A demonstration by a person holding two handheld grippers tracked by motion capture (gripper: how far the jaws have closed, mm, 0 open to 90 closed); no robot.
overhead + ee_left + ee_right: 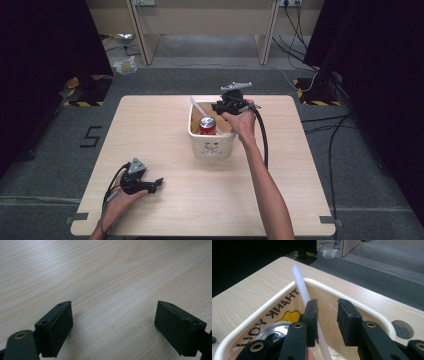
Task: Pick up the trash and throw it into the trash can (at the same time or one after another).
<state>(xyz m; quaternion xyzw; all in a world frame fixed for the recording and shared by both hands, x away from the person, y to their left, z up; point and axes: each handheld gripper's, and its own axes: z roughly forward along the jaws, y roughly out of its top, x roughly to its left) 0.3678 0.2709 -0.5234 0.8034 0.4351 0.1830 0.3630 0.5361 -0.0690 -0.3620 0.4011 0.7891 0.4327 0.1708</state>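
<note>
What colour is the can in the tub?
Red, silver top; can shows best in high view.

Even overhead light brightens the table (165,130); the high view's left and right edges fall black. Soft shadows sit under the left gripper's jaws. Near jaws blur in both gripper views.

Straw (305,293) and can (207,125) crowd the bin (214,148) under the right tool (327,315)

My workspace is a light wooden table (165,135) standing on grey carpet (365,165). Beyond it I see black-and-yellow hazard tape (82,103), black floor cables (300,35) and crumpled plastic (125,65).
</note>
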